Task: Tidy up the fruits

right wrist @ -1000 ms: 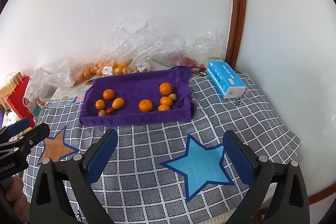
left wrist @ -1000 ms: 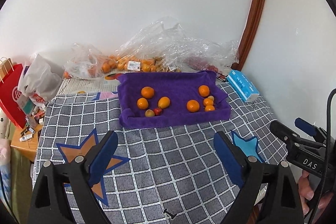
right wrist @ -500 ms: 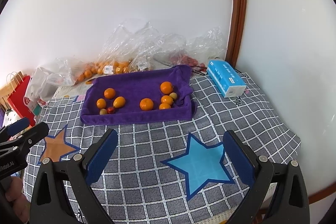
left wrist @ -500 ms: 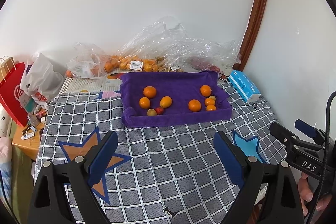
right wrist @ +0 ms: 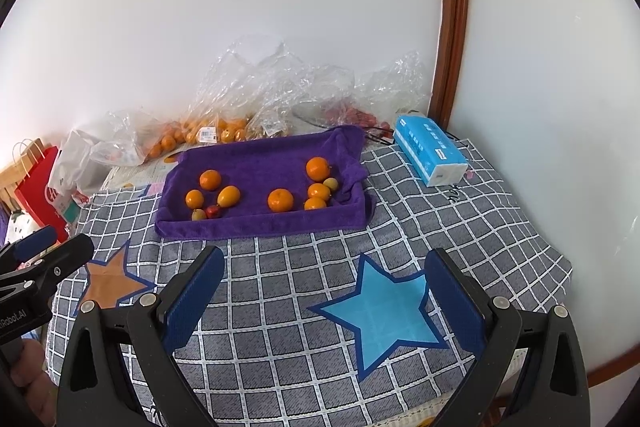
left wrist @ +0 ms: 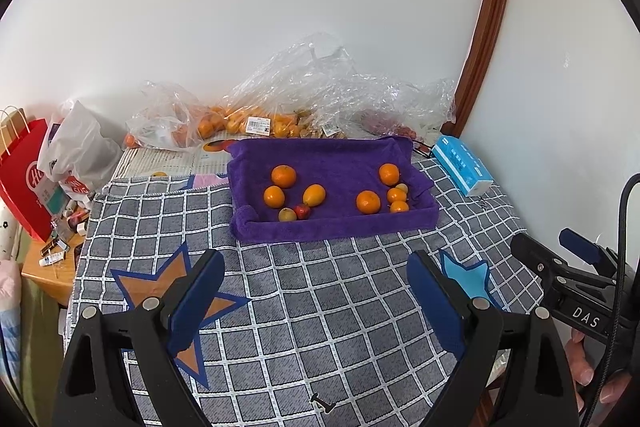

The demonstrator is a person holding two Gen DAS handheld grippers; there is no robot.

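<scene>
Both tools held above the near edge of the counter (right wrist: 400,235), which is covered by a grey checked cloth (left wrist: 320,307) with an orange star (right wrist: 108,281) and a blue star (right wrist: 380,315). Left tool (left wrist: 316,299) has jaws wide apart, nothing between the blue pads (left wrist: 196,303); right tool (right wrist: 320,291) likewise spread wide and empty. Fruits sit on a purple towel tray (left wrist: 340,163) with raised edges, at the far middle of the counter, well apart from both tools. Two loose groups on it. Left group: round orange (left wrist: 283,175) at the back, smaller orange (left wrist: 274,196) in front of it, an oval yellow-orange fruit (left wrist: 314,195) to their right, then a small red fruit (left wrist: 302,211) and a small yellow-green fruit (left wrist: 287,214) touching each other at the front rim. Right group: a lone orange (left wrist: 368,202) toward the middle, an orange (left wrist: 389,174) at the back, two smaller oranges (left wrist: 397,195) stacked front to back near the right rim, and a small pale yellow-green fruit (left wrist: 402,187) just beside them. All skins glossy, bright. Behind the tray, against the wall, crumpled clear plastic bags (right wrist: 256,95) hold more oranges (right wrist: 228,131) and some red fruit (right wrist: 352,115), with price labels visible. A blue tissue pack (right wrist: 430,155) lies right of the tray near the corner. A red paper bag (left wrist: 24,175) and a white plastic bag (left wrist: 76,151) stand off the left end of the counter. In each wrist view the other tool shows at the frame edge, held in a hand.
</scene>
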